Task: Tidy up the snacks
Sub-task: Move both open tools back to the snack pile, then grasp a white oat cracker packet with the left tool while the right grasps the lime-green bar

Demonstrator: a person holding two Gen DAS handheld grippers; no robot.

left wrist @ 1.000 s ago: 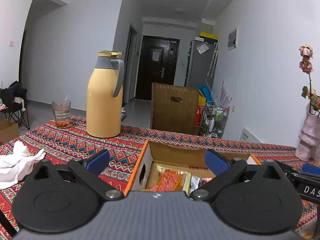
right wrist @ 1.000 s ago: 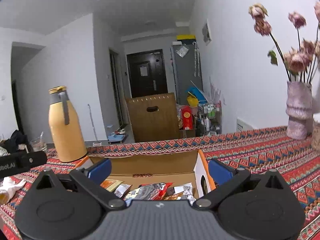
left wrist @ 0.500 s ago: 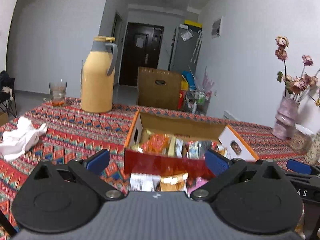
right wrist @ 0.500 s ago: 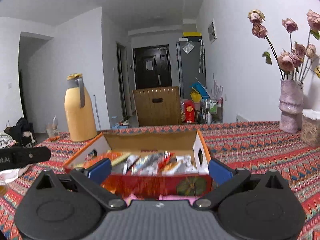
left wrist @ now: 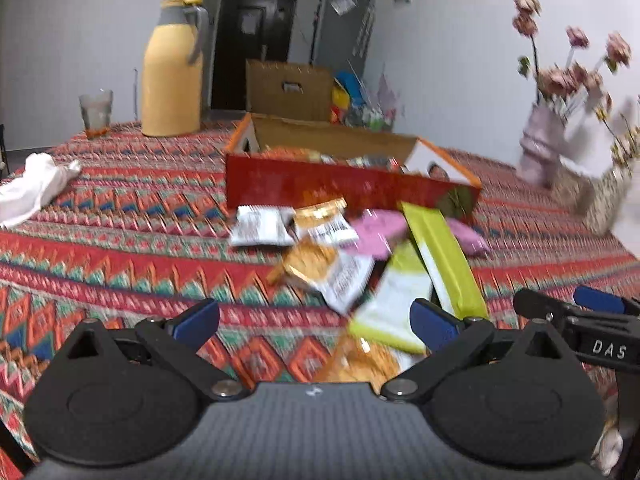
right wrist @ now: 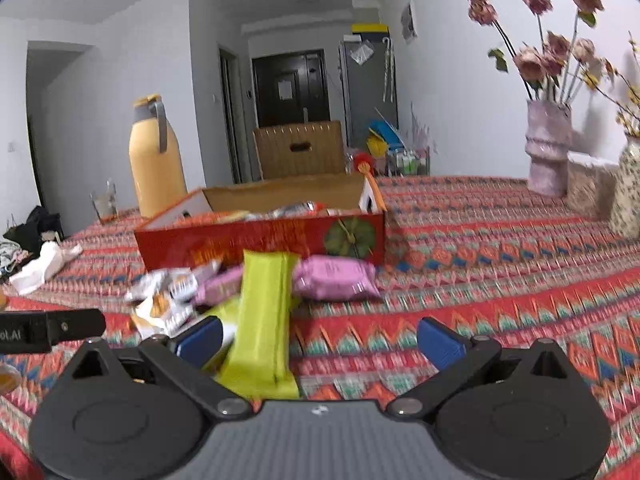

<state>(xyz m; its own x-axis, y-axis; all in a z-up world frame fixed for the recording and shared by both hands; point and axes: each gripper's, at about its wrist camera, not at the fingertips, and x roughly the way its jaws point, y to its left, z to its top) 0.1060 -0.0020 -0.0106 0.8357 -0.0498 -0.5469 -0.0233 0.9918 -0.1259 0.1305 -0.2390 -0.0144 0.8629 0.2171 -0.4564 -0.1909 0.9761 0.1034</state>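
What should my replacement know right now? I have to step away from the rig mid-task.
Left tongs: open, empty, above the tablecloth.
Right tongs: open, empty; a green snack bar lies between the fingers but is not gripped.
The red snack box stands open behind the pile and already holds some packets.
Loose on the cloth in front of the box: the pink packet, the white and orange packets, a second green packet and an orange packet nearest the left tongs.
Left to do: move these loose snacks into the box.
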